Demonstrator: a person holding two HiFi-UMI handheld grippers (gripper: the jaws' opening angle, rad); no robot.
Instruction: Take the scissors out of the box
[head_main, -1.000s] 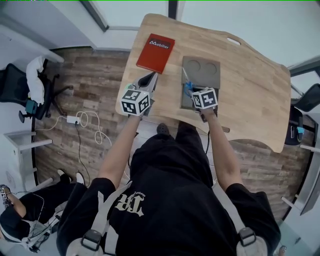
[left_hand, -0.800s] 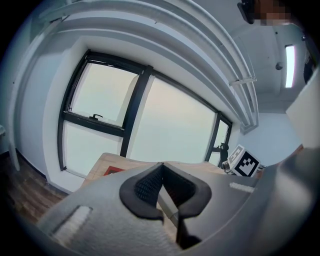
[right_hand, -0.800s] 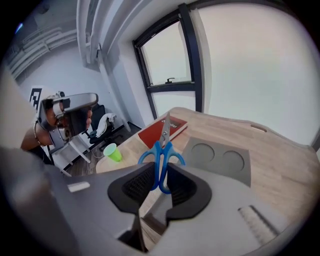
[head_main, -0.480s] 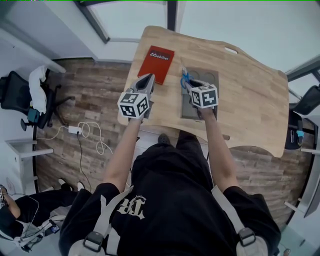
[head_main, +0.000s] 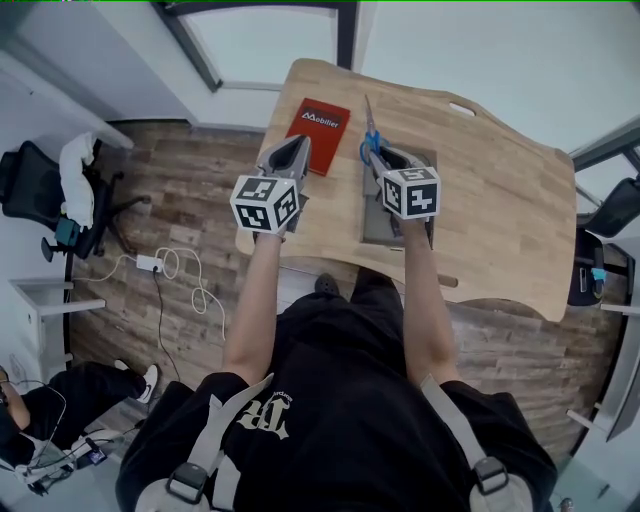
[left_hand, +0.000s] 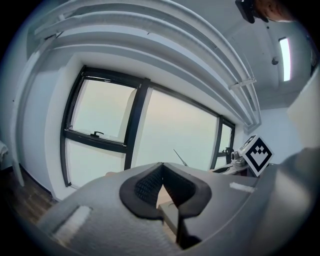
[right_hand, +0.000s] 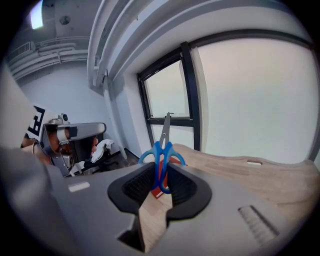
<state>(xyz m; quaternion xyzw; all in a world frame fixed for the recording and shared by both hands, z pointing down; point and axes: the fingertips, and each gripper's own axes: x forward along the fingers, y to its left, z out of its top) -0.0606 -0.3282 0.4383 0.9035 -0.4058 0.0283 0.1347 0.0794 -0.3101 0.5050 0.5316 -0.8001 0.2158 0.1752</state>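
Both grippers have risen since the earlier frame, and the scissors (head_main: 369, 132), which then lay low in the grey box (head_main: 372, 222), now hang clear above its 11 o'clock corner. In the head view their long axis runs from 6 to 12 o'clock, with the closed blades pointing to 12, away from the person; in the right gripper view the scissors (right_hand: 163, 146) stand blades-up. The right gripper (head_main: 385, 157) is clamped on the blue handles, its pads (right_hand: 176, 184) pressing them from both sides. The left gripper (head_main: 296, 148) has its jaws together on nothing, over the wooden table (head_main: 500, 200). At its 1 o'clock lies a red book (head_main: 320, 122) printed "Mobiler".
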